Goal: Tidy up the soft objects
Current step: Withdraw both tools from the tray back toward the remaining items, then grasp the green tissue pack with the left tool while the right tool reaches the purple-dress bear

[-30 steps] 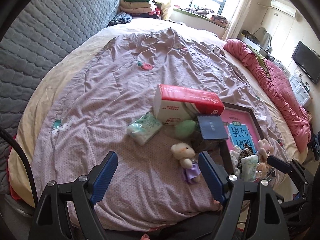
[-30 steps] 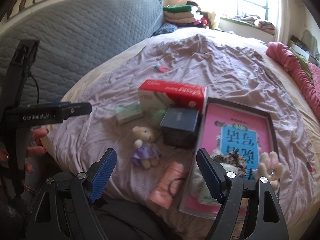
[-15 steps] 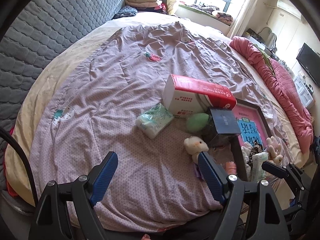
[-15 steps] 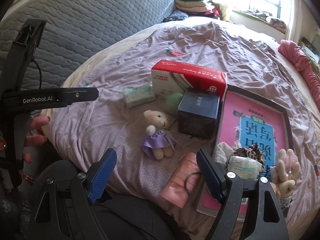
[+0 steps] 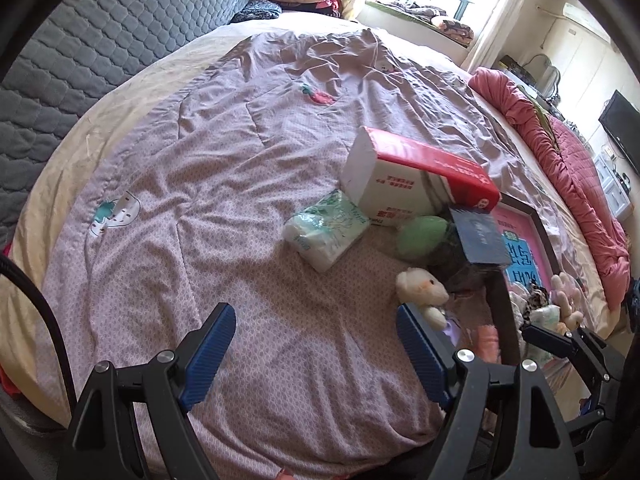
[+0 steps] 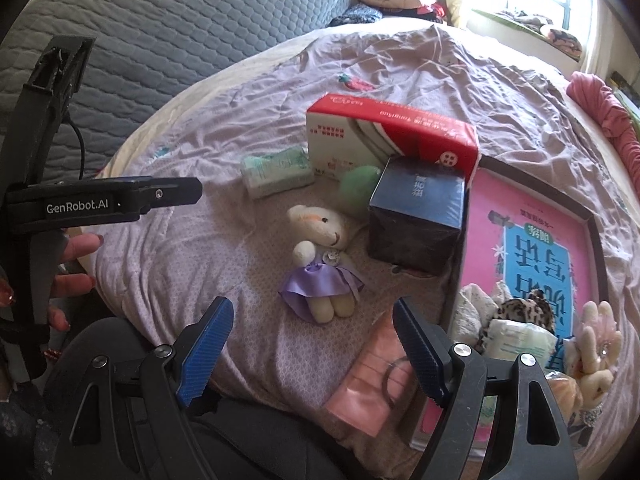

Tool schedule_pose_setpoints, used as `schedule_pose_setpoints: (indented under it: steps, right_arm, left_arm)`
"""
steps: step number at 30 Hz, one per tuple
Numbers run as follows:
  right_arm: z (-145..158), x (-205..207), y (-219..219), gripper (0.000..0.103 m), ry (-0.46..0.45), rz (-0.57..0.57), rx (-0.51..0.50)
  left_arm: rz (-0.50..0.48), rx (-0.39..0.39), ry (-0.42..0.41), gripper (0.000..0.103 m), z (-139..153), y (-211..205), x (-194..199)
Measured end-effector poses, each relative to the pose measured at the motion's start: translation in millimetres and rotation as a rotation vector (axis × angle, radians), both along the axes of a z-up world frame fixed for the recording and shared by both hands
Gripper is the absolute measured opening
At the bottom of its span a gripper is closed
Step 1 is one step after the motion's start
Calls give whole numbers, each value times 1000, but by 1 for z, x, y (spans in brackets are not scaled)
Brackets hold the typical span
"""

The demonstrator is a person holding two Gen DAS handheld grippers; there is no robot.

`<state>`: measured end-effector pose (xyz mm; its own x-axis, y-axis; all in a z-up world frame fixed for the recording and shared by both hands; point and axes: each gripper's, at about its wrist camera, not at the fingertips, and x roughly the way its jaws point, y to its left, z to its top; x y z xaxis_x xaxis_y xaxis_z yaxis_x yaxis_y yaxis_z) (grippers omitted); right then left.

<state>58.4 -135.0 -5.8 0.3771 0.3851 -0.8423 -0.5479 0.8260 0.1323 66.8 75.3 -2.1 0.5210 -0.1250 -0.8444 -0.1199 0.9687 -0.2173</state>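
judging from how things lie, the sorting looks partly done: a small heap of soft things already sits at the near end of the pink tray [image 6: 592, 216], among them a leopard-print piece [image 6: 524, 310], a pale tissue pack [image 6: 520, 340] and a pink plush flower [image 6: 596, 332], while more soft items lie loose on the bed beside it. the plush bunny [image 6: 320, 256] in its purple dress lies on its back just left of the dark blue box [image 6: 416, 216], a green soft ball [image 6: 356, 188] is wedged between that box and the red and white tissue box [image 6: 384, 140], and a green tissue pack [image 6: 276, 172] lies just left of the tissue box. a pink pouch [image 6: 372, 384] rests at the bed's near edge, touching the tray's side. the right gripper [image 6: 314, 352] hangs with jaws apart and nothing between them, the bunny just ahead of it; the left gripper [image 5: 316, 350] is likewise spread and empty over bare cloth, the bunny's head beside its right finger. the surface is a wide bed under a wrinkled lilac quilt [image 5: 224, 168] with small embroidered patches, a grey quilted headboard [image 5: 104, 40] on the left, folded blankets at the far corner, a rolled red blanket [image 5: 560, 168] along the right edge, and a bright window beyond.
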Motion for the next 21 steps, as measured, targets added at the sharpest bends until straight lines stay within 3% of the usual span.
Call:
schedule_pose_setpoints:
  steps: [5,12,17,21]
  right_arm:
    - [-13,8,5,83,18,4,-9]
    - [-25,20,7,83,40,-5,-10]
    - [-36,29,14,83,52,4,-14]
    - [-44,34,19,83,66,14,-16]
  left_arm:
    - [8,-18,0,82,-15,2,14]
    - [-11,17,-14,82,-32,-4,37]
    - [-17,-14,-2,82,-50,-3,51]
    - [-24,30,-14,82,-56,-5,62]
